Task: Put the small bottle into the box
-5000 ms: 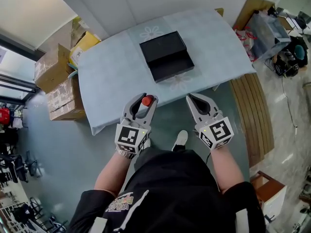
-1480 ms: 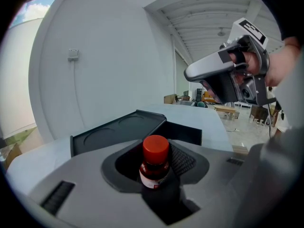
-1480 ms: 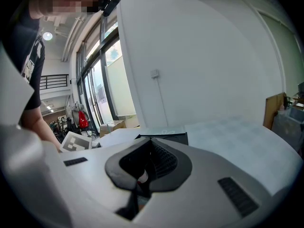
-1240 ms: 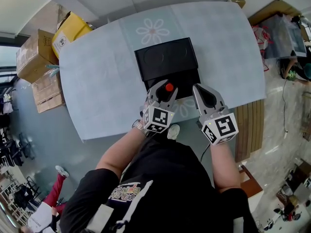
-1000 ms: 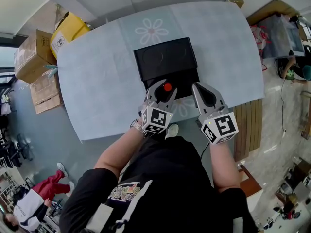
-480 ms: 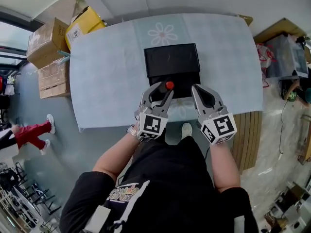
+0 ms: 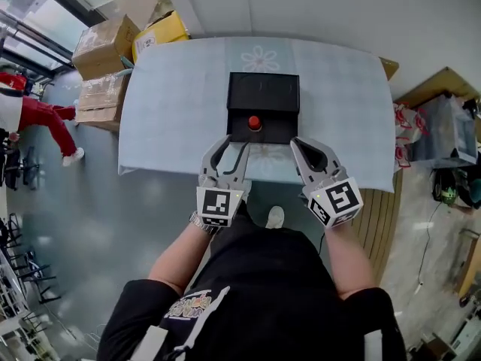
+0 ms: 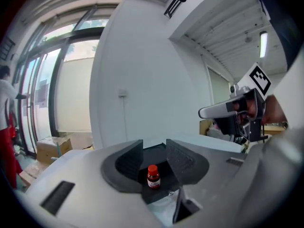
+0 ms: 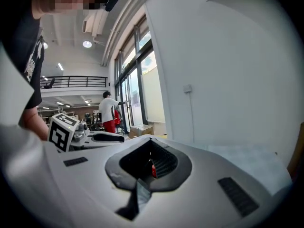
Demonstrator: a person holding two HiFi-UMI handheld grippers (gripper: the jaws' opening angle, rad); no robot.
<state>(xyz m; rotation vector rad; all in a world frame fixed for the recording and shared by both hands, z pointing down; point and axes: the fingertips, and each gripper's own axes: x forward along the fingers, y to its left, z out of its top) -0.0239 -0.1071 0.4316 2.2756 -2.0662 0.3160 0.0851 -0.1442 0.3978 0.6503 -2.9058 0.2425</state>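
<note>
The black box (image 7: pixel 263 89) is seen lying open in the middle of the table (image 7: pixel 173 104), which is covered with a pale cloth. The small bottle (image 7: pixel 255 122), red-capped, has been set upright inside the box, in the half nearer the person, close to its middle. It is touched by neither gripper.

The left gripper (image 7: pixel 231 143) is held just off the near edge of the box, slightly to its left. Its jaws are spread wide and are closing. Nothing is held between them. In the left gripper view the bottle is seen through the gap, standing beyond the tips.

The right gripper (image 7: pixel 307 143) is held off the near right corner of the box. Its jaws are drawn narrow, with only a slit left between them, and nothing is gripped.

Cardboard cartons (image 7: pixel 105 43) are stacked on the floor beyond the table, far to the left of the box.
</note>
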